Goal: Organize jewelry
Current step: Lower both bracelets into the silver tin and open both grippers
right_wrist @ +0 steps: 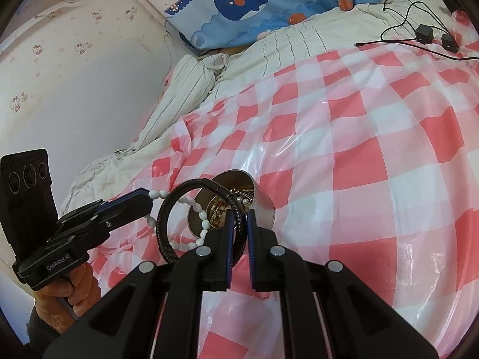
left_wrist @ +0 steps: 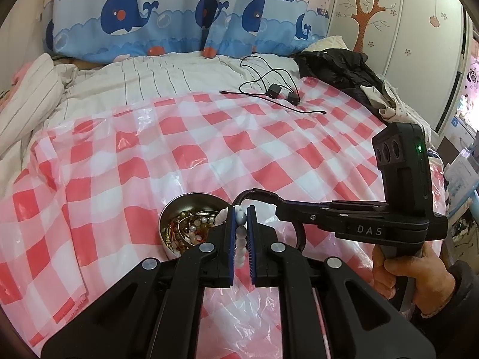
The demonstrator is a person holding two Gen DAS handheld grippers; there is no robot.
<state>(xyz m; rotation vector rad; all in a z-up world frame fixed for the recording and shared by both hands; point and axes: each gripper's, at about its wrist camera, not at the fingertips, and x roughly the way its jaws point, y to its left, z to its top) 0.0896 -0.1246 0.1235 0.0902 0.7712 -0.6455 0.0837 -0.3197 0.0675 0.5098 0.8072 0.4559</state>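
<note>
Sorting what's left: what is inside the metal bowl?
The metal bowl holds tangled jewelry: pearls, amber beads, gold pieces. Its near side is hidden behind the left gripper.

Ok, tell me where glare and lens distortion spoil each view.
Left wrist view: glossy streaks on the checked plastic sheet; the steel bowl shines; dark fisheye corners. Right wrist view: stronger sheen on the sheet, checks bulge outward; the black bracelet and white bead bracelet stay sharp.
</note>
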